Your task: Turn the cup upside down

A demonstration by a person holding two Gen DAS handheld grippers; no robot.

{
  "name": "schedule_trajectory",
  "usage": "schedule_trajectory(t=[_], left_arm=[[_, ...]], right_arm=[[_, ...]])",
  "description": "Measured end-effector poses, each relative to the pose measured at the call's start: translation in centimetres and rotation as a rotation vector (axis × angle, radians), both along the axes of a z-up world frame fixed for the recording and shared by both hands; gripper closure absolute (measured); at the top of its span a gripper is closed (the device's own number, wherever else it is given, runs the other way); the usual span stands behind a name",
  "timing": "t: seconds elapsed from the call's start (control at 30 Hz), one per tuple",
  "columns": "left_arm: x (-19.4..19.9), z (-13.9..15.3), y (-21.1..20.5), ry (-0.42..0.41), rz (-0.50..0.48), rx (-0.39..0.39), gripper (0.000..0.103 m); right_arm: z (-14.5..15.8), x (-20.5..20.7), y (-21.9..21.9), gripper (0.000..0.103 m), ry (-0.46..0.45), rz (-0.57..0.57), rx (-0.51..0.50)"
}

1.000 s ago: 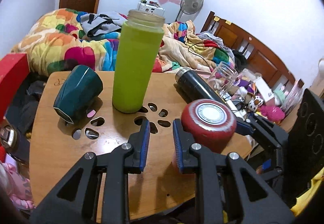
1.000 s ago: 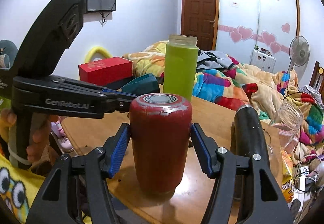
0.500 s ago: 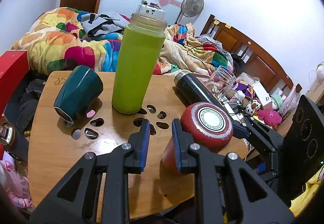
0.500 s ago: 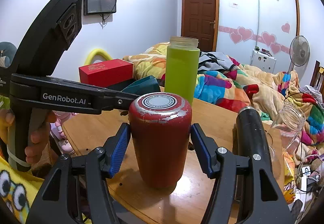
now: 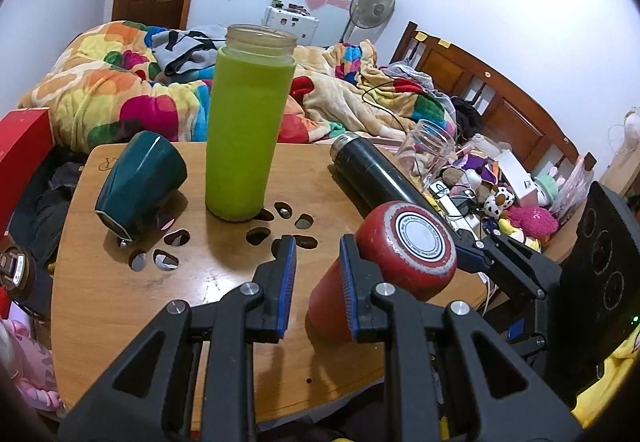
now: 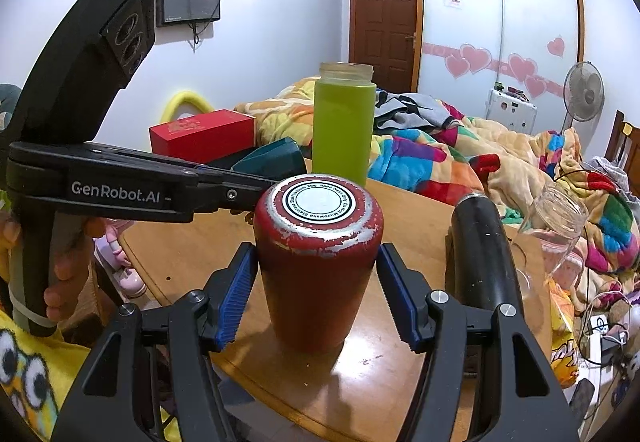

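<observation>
Both grippers are sitting over the wooden table (image 5: pixel 120 290) as I am watching the feeds. I am seeing the right gripper (image 6: pixel 316 294) with its jaws spread wide on either side of the red cup (image 6: pixel 318 266), and there is a clear gap between each blue pad and the cup wall, so it is gripping nothing. I am seeing the left gripper (image 5: pixel 318 278) with its jaws parted a little and nothing between them; its right-hand pad is sitting just beside the red cup (image 5: pixel 384 266), and I cannot tell whether it is touching.

The cup is standing mouth down near the table's front edge, with its base and round white label facing up, the red paint worn to bare metal around the rim of that base. Behind it, the green bottle (image 5: pixel 248 122) is standing upright near the table's middle. I am also seeing a dark teal mug (image 5: pixel 140 186) lying on its side to the left, and a black flask (image 6: pixel 480 250) lying on its side to the right of the cup, with a clear glass jar (image 6: pixel 560 214) tilted beyond it.
</observation>
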State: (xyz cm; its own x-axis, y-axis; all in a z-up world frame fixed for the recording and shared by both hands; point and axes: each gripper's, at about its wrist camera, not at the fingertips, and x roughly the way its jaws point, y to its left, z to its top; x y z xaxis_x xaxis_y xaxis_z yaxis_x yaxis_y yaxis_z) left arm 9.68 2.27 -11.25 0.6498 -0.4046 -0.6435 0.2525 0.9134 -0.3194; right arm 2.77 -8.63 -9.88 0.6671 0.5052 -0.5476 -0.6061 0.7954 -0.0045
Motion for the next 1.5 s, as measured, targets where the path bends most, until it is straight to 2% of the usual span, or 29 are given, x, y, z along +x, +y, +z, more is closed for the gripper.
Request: schedule_trajectory(t=[0.2, 0.33, 0.47, 0.53, 0.6, 0.67, 0.73, 0.8, 0.87, 0.9, 0.97, 1.13, 1.5], left_arm=[[-0.4, 0.5, 0.5, -0.014, 0.047, 0.046, 0.082], [-1.7, 1.9, 0.6, -0.058, 0.086, 0.092, 0.082], [-3.9, 4.3, 0.4, -0.137, 0.114, 0.122, 0.066], [-5.1, 5.6, 0.1, -0.182, 0.127, 0.136, 0.059], [-6.4, 6.8, -0.2, -0.228, 0.143, 0.151, 0.044], [-7.9, 8.2, -0.5, -0.282, 0.167, 0.167, 0.035], [-9.5, 9.6, -0.7, -0.332, 0.191, 0.172, 0.024], [-10.9, 10.6, -0.8, -0.372, 0.224, 0.181, 0.007], [-12.4, 11.4, -0.9, -0.421, 0.274, 0.2, 0.002], [-13.2, 11.9, -1.0, -0.449, 0.299, 0.21, 0.001], [-14.5, 12.4, -1.1, -0.481, 0.324, 0.225, 0.0], [-16.9, 12.8, -1.7, -0.509, 0.353, 0.258, 0.0], [-19.7, 12.8, -3.3, -0.556, 0.322, 0.258, 0.0]], right_arm=[[-0.1, 0.1, -0.1, 0.045, 0.029, -0.01, 0.008], [0.3, -0.2, -0.5, 0.045, 0.046, -0.024, 0.006], [2.0, -1.6, -1.3, 0.043, 0.021, -0.044, 0.017], [3.2, -2.4, -1.9, 0.039, -0.005, -0.06, 0.028], [4.8, -3.6, -2.6, 0.031, -0.047, -0.087, 0.045], [6.3, -4.7, -3.2, 0.024, -0.091, -0.12, 0.056], [7.9, -5.8, -3.6, 0.024, -0.131, -0.153, 0.062], [9.5, -6.9, -4.1, 0.022, -0.165, -0.19, 0.073], [10.7, -7.6, -4.6, 0.015, -0.19, -0.219, 0.088], [11.4, -8.2, -4.9, 0.013, -0.208, -0.237, 0.096], [12.4, -9.1, -5.3, 0.0, -0.238, -0.264, 0.104], [14.2, -11.2, -5.6, 0.0, -0.28, -0.3, 0.122], [14.3, -11.9, -6.9, 0.0, -0.208, -0.345, 0.16]])
